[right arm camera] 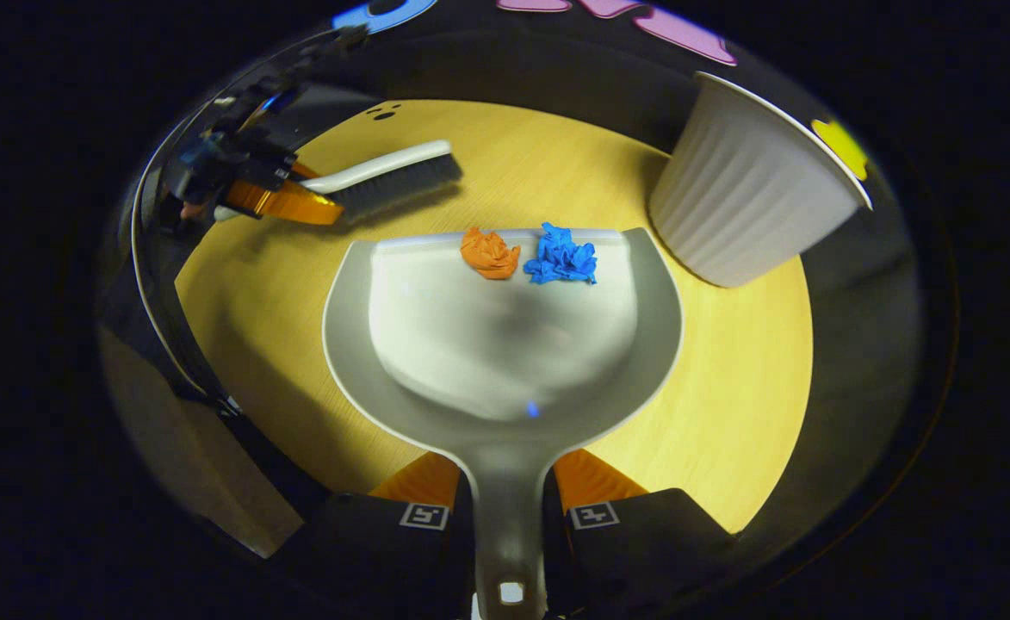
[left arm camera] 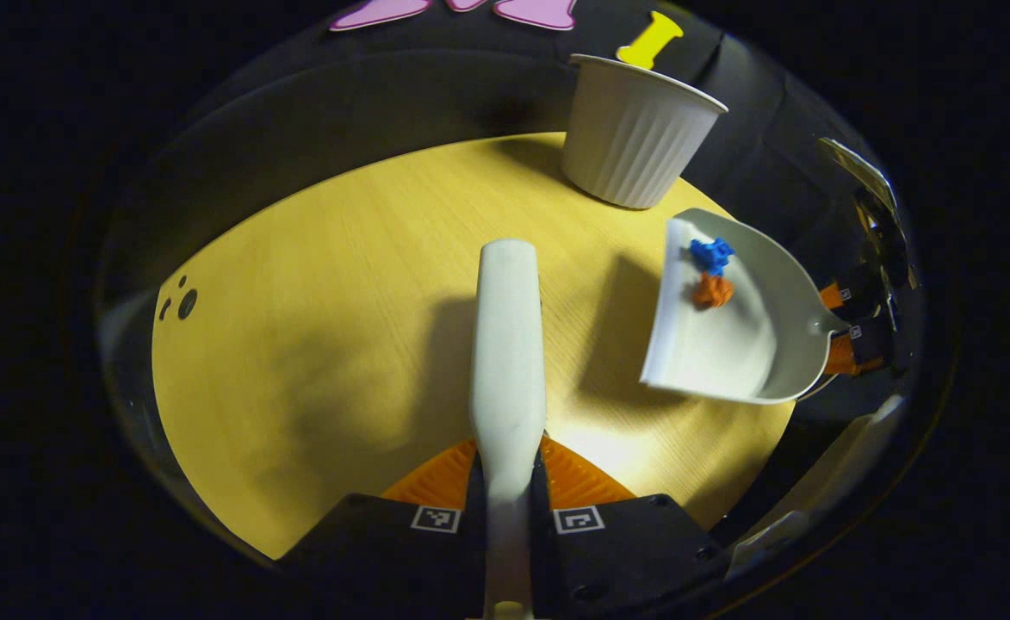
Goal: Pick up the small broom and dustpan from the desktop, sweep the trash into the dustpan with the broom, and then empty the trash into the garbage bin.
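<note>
Broom [left arm camera: 509, 344] handle sits between the fingers of your left gripper [left arm camera: 507, 517], which press on it from both sides; the handle runs straight forward from the jaws over the middle of the desktop [left arm camera: 315, 327]. In the right gripper view the same broom [right arm camera: 384, 182] shows its dark bristles, with the head held over the far left part of the desktop [right arm camera: 728, 387]; whether the bristles touch the wood cannot be told.

Your right gripper [right arm camera: 509, 517] is clamped on the dustpan [right arm camera: 505, 344] handle, one finger on each side, with the pan spreading forward from the jaws. The pan casts a shadow on the wood beneath it in the left gripper view, where the dustpan [left arm camera: 728, 327] appears lifted near the right edge of the desktop, and your right gripper [left arm camera: 849, 331] shows behind its handle.

Two pieces of trash lie inside the pan, close to its front lip: an orange paper wad [right arm camera: 489, 253] and a blue paper wad [right arm camera: 561, 256], side by side and touching or nearly so. In the left gripper view the blue wad [left arm camera: 711, 255] lies on the bin side of the orange wad [left arm camera: 712, 291].

Garbage bin [right arm camera: 746, 207], white and ribbed, stands upright at the far right corner of the desktop, just beyond the pan's front lip. The bin [left arm camera: 634, 129] is well apart from the broom.
</note>
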The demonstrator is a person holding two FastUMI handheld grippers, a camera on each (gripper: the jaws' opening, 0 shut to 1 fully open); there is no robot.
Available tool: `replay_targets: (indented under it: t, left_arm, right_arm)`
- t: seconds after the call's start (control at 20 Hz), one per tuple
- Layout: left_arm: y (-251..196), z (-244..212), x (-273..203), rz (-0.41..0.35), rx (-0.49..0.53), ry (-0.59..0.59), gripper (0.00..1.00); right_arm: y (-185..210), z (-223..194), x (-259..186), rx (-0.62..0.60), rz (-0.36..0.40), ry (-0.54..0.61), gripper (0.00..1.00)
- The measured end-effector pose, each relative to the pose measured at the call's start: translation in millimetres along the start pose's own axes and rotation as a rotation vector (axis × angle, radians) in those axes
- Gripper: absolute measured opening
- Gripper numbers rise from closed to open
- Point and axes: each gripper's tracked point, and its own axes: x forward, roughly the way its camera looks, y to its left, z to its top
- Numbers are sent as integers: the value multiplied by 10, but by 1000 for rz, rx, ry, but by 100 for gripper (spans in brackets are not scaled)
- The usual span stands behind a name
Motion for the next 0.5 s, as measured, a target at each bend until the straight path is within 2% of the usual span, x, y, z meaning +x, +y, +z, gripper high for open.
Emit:
replay_targets:
  t: [0.2,0.5]
  left_arm:
    - [62,-42,-4,3,-71,-29,25]
    - [21,-64,6,0,-68,-64,25]
  right_arm:
    - [92,151,19,140,-56,-49,36]
    - [-57,365,114,279,-192,-111,36]
